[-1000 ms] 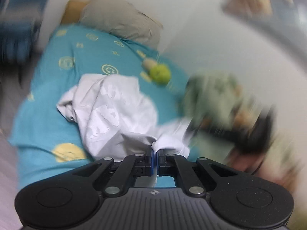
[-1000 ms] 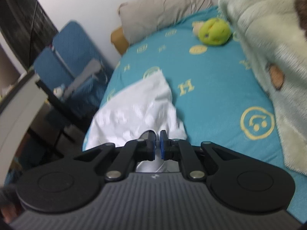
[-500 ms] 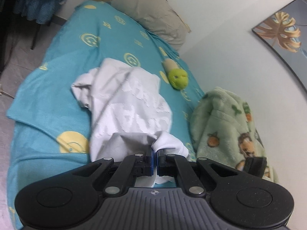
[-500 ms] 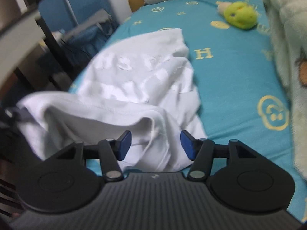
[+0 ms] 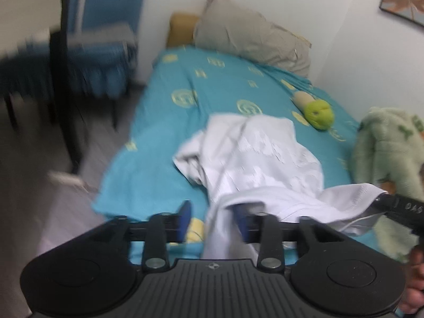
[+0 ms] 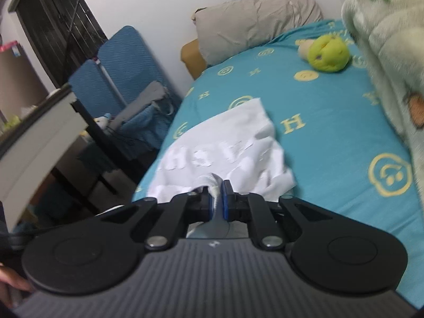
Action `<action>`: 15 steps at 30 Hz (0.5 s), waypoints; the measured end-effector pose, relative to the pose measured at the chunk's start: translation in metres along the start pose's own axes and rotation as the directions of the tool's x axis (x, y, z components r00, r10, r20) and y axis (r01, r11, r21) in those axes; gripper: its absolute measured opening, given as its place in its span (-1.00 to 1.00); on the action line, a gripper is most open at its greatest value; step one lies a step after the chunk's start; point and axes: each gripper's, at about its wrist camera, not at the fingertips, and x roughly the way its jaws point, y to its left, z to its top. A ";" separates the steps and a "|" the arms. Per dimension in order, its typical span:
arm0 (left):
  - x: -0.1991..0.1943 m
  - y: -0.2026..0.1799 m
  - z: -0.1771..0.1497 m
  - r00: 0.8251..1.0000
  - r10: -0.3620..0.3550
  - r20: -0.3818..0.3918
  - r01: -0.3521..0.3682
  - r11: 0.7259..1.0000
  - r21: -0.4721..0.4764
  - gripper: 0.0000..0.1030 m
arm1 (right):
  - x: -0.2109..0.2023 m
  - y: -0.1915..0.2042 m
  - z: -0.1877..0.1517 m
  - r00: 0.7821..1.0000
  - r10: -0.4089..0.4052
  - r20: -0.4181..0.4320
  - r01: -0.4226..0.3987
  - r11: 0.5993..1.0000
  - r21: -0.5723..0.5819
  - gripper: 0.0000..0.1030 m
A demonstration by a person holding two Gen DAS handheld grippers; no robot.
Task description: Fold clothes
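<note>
A crumpled white T-shirt (image 5: pixel 265 153) with a pale print lies on the teal bed sheet (image 5: pixel 212 92). My left gripper (image 5: pixel 213 212) is at the shirt's near edge. Its jaws are opening, and cloth hangs between them and drapes over the right pad without being pressed. In the right wrist view, my right gripper (image 6: pixel 217 193) is shut on a bunched fold of the T-shirt (image 6: pixel 220 143), lifting it off the sheet (image 6: pixel 331 132). At the left view's right edge, one of the right gripper's black fingers (image 5: pixel 397 206) holds up the hem.
A green plush toy (image 5: pixel 318 114) and a grey pillow (image 5: pixel 251 39) lie toward the head of the bed. A fuzzy green blanket (image 5: pixel 389 145) is heaped by the wall. A blue chair (image 6: pixel 124 71) and a desk (image 6: pixel 34 137) stand beside the bed's left edge.
My left jaws have opened and let go of the shirt, and that view has swung toward the chair. My right jaws opened, then shut on a new fold of the shirt.
</note>
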 end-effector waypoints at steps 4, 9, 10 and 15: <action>-0.032 -0.030 -0.011 0.992 0.048 0.118 -0.065 0.988 0.139 0.56 | 0.002 0.006 0.000 1.000 0.018 -0.015 -0.018 1.000 0.008 -0.81; -0.046 -0.085 -0.034 0.979 -0.075 0.188 0.002 0.933 0.359 0.70 | 0.004 0.006 0.003 0.999 0.046 -0.021 -0.045 0.998 0.048 -0.81; -0.041 -0.097 -0.041 0.978 -0.090 0.189 0.004 0.911 0.413 0.73 | 0.004 0.006 0.003 0.999 0.046 -0.022 -0.045 0.998 0.051 -0.81; 0.000 -0.130 -0.066 0.971 0.035 0.236 -0.155 0.845 0.512 0.73 | 0.002 0.002 0.004 0.999 0.044 -0.015 -0.042 0.996 0.074 -0.81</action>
